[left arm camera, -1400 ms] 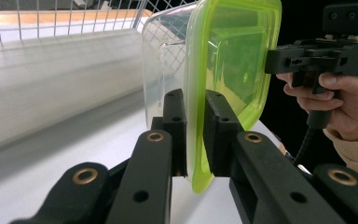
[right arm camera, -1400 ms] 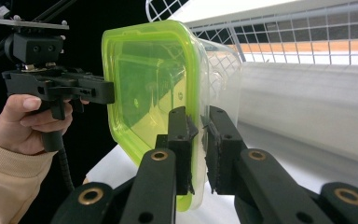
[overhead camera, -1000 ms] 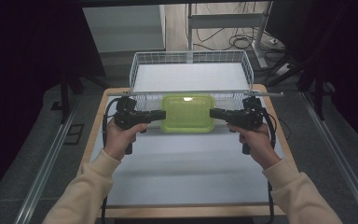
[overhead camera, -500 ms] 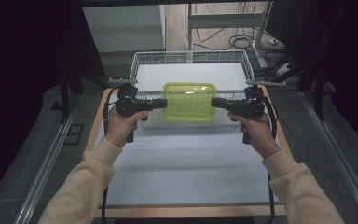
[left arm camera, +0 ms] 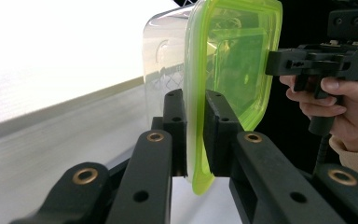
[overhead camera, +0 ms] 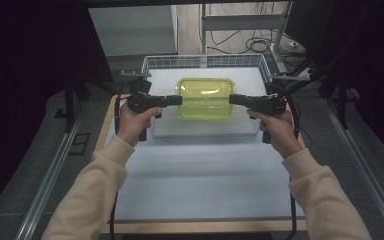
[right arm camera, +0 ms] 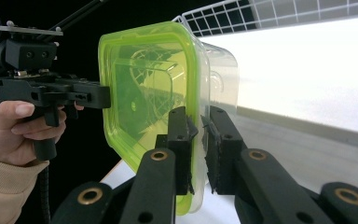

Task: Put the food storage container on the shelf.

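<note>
Left tool point(overhead camera: 172, 100): my jaws are clamped on the left rim of the container's green lid point(left arm camera: 200, 154).
Right tool point(overhead camera: 236, 99): my jaws are pinched tight on the opposite rim.
Container point(overhead camera: 206, 97): clear tub with a green lid, held level between my two tools, in the air over the near edge of the wire basket point(overhead camera: 152, 62).
Desk point(overhead camera: 200, 175): white surface under my forearms.
</note>
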Demonstrator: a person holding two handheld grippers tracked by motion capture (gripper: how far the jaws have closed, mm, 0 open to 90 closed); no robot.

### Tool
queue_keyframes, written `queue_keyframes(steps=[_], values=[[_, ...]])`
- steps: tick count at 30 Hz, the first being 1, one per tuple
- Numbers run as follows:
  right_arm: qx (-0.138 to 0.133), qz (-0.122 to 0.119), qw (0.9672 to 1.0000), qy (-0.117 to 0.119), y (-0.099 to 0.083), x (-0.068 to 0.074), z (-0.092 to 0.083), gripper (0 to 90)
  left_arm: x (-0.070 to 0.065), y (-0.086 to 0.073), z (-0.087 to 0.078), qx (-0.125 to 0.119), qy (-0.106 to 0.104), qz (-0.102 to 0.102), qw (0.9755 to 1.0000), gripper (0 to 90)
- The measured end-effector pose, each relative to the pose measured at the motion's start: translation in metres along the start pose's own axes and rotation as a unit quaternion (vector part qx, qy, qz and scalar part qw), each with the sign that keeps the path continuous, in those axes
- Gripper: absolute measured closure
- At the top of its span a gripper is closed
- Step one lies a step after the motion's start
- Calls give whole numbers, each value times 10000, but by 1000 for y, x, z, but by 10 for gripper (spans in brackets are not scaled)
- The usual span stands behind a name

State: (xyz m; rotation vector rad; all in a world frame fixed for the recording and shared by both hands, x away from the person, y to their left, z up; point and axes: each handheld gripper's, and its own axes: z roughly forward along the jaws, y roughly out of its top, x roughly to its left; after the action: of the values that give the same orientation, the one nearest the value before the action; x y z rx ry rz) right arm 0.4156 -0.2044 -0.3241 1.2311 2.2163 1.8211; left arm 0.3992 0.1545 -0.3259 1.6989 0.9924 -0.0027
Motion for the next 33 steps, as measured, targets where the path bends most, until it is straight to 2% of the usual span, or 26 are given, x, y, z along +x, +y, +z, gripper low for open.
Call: queue_keyframes(steps=[14,28,33], values=[[-64,35,9998,-176,25,-4,9,812,12,27,7,5,123,-71,9999,810],[-62,151,9994,-304,36,-14,19,811,25,38,17,23,196,-226,9995,807],[-33,211,9990,-398,43,-17,24,811,31,46,22,76,292,-285,9991,805]])
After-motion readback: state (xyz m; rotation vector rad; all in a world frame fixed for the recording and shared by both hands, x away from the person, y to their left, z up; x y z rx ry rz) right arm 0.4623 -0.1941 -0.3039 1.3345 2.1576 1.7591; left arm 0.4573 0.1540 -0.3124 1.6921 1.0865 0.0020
